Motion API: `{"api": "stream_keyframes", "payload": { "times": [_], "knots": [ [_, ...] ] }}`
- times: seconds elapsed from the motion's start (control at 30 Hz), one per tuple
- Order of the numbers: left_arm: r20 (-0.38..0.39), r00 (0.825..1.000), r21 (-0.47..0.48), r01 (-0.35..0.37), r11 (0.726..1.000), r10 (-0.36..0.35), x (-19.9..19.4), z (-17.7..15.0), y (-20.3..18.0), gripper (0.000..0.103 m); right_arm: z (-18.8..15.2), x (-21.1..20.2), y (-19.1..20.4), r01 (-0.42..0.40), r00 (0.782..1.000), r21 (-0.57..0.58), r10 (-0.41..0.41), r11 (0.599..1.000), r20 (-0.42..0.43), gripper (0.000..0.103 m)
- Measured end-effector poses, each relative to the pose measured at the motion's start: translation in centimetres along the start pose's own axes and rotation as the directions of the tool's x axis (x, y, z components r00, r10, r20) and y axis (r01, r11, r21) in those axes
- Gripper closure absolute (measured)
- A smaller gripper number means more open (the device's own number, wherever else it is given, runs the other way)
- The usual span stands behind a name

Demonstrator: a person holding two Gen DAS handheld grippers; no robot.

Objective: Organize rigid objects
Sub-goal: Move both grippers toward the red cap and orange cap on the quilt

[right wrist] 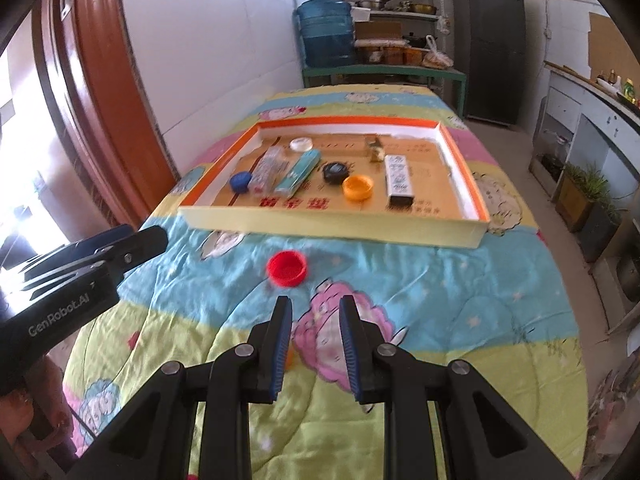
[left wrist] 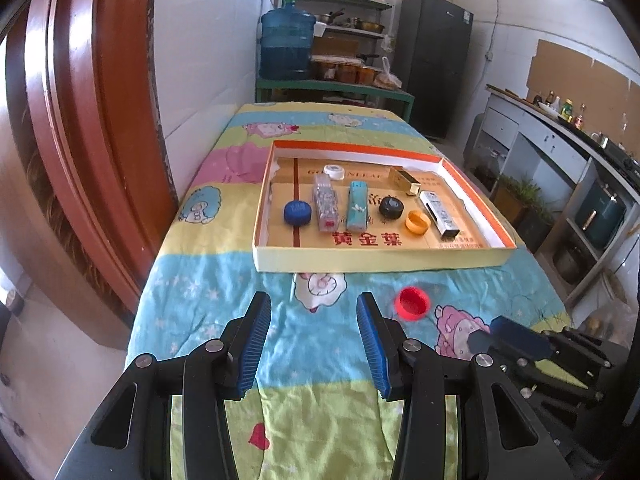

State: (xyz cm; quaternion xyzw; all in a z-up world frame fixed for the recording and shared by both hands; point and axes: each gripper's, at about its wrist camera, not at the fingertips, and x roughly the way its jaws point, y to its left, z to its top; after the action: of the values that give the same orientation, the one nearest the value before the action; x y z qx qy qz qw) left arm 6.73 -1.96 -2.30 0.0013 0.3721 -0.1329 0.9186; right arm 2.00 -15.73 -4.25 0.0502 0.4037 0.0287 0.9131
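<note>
A red bottle cap (left wrist: pixel 412 303) lies on the patterned cloth in front of a shallow cardboard tray (left wrist: pixel 376 258); it also shows in the right wrist view (right wrist: pixel 287 269). The tray (right wrist: pixel 328 225) holds a blue cap (left wrist: pixel 297 213), a clear box (left wrist: pixel 326 202), a teal box (left wrist: pixel 357 205), a black cap (left wrist: pixel 391 207), an orange cap (left wrist: pixel 418 223), a white box (left wrist: pixel 440 214), a white cap (left wrist: pixel 334 171) and a gold box (left wrist: pixel 405 181). My left gripper (left wrist: pixel 314 304) is open and empty, left of the red cap. My right gripper (right wrist: pixel 314 306) is open and empty, just behind the red cap.
The table is covered with a cartoon-print cloth (left wrist: pixel 224 272). A brown door frame (left wrist: pixel 80 120) stands at the left. A water jug (left wrist: pixel 286 46), shelves and a dark fridge (left wrist: pixel 436 64) stand behind the table. A counter (left wrist: pixel 560 140) runs along the right.
</note>
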Motion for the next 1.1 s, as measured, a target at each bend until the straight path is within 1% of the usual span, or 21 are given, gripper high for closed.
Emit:
{"api": "stream_keyframes", "payload": {
  "times": [0.3, 0.37, 0.43, 0.47, 0.73, 0.87, 0.9, 0.93, 1.0, 1.1],
  "knots": [
    [-0.016, 1.000, -0.012, 0.012, 1.000, -0.012, 0.7, -0.9, 0.4, 0.057, -1.9, 0.9, 2.0, -0.059, 0.998, -0.034, 0.058, 0.998, -0.035, 0.078],
    [-0.018, 1.000, -0.018, 0.012, 1.000, -0.013, 0.8, -1.0, 0.5, 0.057, -2.1, 1.1, 2.3, -0.064, 0.997, -0.042, 0.063, 0.997, -0.040, 0.070],
    [-0.020, 1.000, -0.023, 0.015, 1.000, -0.016, 0.9, -1.1, 0.7, 0.057, -2.4, 1.2, 2.4, -0.068, 0.997, -0.048, 0.066, 0.996, -0.041, 0.049],
    [-0.022, 1.000, -0.025, 0.015, 1.000, -0.016, 1.0, -1.1, 0.7, 0.057, -2.4, 1.3, 2.5, -0.068, 0.997, -0.049, 0.066, 0.996, -0.042, 0.047],
    [-0.027, 0.999, -0.027, 0.018, 0.999, -0.018, 1.2, -1.2, 0.8, 0.057, -2.8, 2.4, 2.6, -0.040, 0.997, -0.052, 0.036, 0.998, -0.071, 0.047],
    [-0.031, 0.999, -0.025, 0.016, 1.000, -0.017, 1.5, -1.3, 0.8, 0.057, -2.8, 2.5, 3.0, -0.031, 0.998, -0.072, 0.027, 0.997, -0.062, 0.048],
    [-0.033, 0.999, -0.023, 0.016, 1.000, -0.017, 1.6, -1.3, 0.8, 0.057, -2.8, 2.6, 3.1, -0.027, 0.998, -0.075, 0.022, 0.997, -0.061, 0.052],
    [-0.034, 0.999, -0.021, 0.017, 1.000, -0.018, 1.6, -1.3, 0.7, 0.057, -2.8, 2.6, 3.1, -0.015, 0.998, -0.082, 0.011, 0.997, -0.058, 0.062],
    [-0.036, 0.999, -0.016, 0.024, 1.000, -0.025, 1.8, -1.3, 0.6, 0.057, -2.9, 2.6, 3.2, 0.000, 0.999, -0.097, -0.005, 0.995, -0.052, 0.072],
    [-0.043, 0.998, 0.002, 0.048, 0.999, -0.048, 2.1, -1.1, 0.0, 0.057, -2.9, 2.6, 2.8, -0.022, 0.999, -0.086, 0.018, 0.996, -0.050, 0.073]
  ]
}}
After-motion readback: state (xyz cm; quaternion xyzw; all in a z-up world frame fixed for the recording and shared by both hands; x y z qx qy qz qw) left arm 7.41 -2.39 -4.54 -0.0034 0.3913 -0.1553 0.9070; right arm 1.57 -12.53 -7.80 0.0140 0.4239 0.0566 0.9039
